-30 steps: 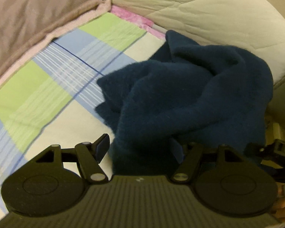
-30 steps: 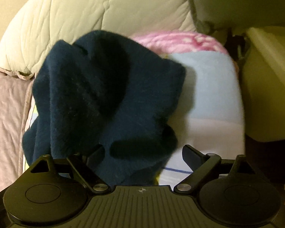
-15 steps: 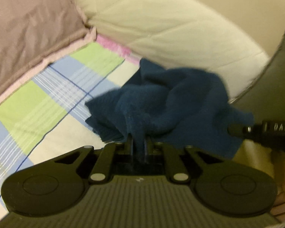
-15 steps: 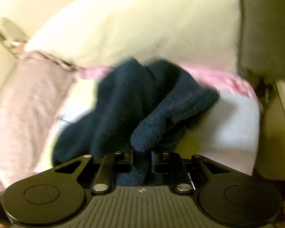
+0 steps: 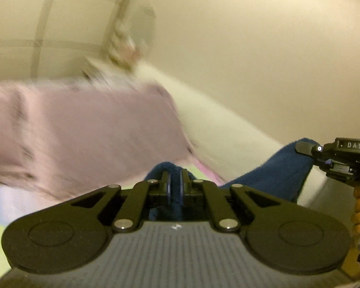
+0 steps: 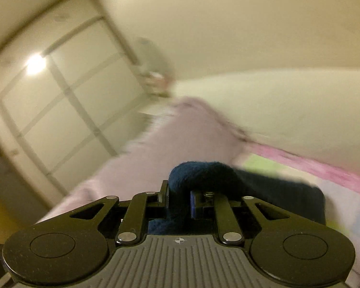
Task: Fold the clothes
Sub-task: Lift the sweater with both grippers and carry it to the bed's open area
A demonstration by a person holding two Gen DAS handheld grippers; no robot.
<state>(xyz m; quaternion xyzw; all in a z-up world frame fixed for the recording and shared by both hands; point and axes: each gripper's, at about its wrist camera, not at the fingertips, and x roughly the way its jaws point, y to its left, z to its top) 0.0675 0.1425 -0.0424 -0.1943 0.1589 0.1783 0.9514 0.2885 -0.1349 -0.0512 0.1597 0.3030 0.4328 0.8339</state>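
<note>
A dark blue fleece garment (image 5: pixel 273 175) is held up off the bed by both grippers. My left gripper (image 5: pixel 175 180) is shut on a fold of it; the cloth stretches right toward my right gripper (image 5: pixel 307 148), seen at the right edge. In the right wrist view my right gripper (image 6: pixel 178 194) is shut on a rolled edge of the blue garment (image 6: pixel 204 172), which trails off to the right. Both views are tilted upward and blurred.
A pink-grey pillow (image 5: pixel 79 139) and a cream quilt (image 5: pixel 228 134) lie behind, against the wall. The checked bedsheet (image 6: pixel 264 165) with a pink border shows low right. Panelled wardrobe doors (image 6: pixel 60 96) stand at the left.
Both grippers shut on the blue garment and lifted it from the bed. The cameras swung up toward the wall and pillow.
</note>
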